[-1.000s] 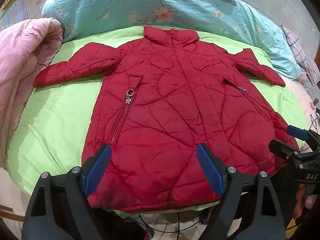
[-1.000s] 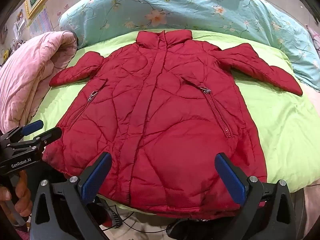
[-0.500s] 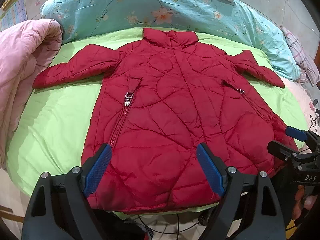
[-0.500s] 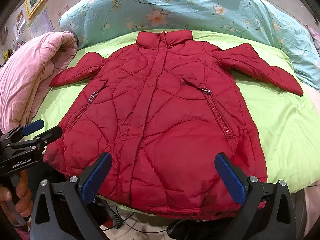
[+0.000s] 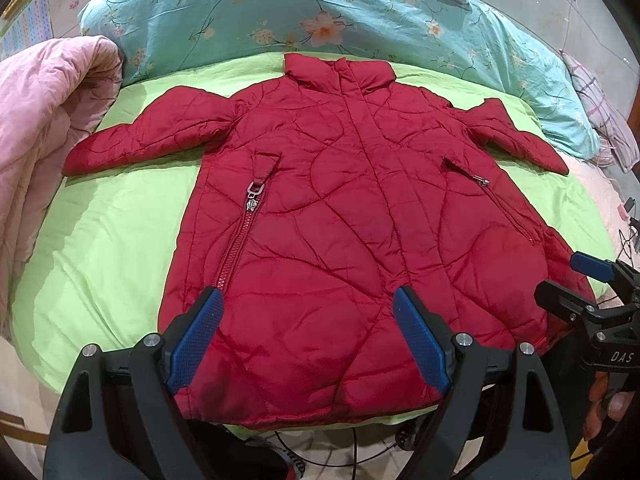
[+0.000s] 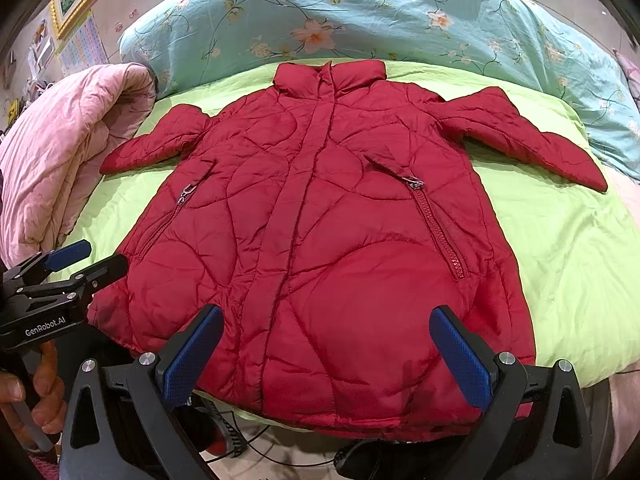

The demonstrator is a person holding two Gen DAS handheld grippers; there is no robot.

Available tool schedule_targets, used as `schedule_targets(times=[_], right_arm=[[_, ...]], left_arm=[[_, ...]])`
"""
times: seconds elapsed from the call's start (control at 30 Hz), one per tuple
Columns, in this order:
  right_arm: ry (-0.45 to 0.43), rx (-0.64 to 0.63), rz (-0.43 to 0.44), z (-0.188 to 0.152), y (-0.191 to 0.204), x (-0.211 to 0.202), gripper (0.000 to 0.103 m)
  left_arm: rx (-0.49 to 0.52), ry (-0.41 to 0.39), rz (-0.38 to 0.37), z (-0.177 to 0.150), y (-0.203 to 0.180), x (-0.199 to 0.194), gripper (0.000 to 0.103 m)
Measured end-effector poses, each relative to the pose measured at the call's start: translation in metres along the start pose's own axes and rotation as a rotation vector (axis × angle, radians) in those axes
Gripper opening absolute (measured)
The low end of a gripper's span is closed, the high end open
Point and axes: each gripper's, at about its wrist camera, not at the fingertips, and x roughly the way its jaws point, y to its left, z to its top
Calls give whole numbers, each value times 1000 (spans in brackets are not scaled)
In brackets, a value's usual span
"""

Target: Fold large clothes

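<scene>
Nothing shifting since earlier frames: both grippers hanging where they were. Left gripper [image 5: 306,334] jaws standing wide, gripping nothing; right gripper [image 6: 326,346] likewise spread and empty. Red jacket [image 5: 340,220] lying flat beyond fingertips, hem nearest fingers, collar farthest, sleeves spread. Folding not begun; all folds remaining. Green sheet [image 5: 108,240] underlying jacket. Pink quilt [image 5: 44,120] crowding left sleeve tip; floral pillow [image 5: 280,12] sitting just beyond collar.
</scene>
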Motion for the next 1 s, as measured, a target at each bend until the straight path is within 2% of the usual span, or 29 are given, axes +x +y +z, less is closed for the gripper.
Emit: schedule_targets(times=[0.23, 0.4, 0.57, 0.77, 1.0], right_arm=[[1, -1, 0, 1, 0, 0, 103], [-2, -1, -1, 1, 1, 0, 103], [-1, 0, 1, 2, 2, 0, 103], [1, 0, 2, 2, 1, 1, 103], [1, 1, 3, 3, 1, 1, 103]], left_arm=[[-5, -10, -8, 1, 0, 1, 87], [25, -21, 35, 1, -3, 1, 87], [6, -12, 9, 1, -2, 1, 87], [22, -28, 29, 2, -2, 0, 87], [-11, 4, -22, 3, -2, 2, 87]])
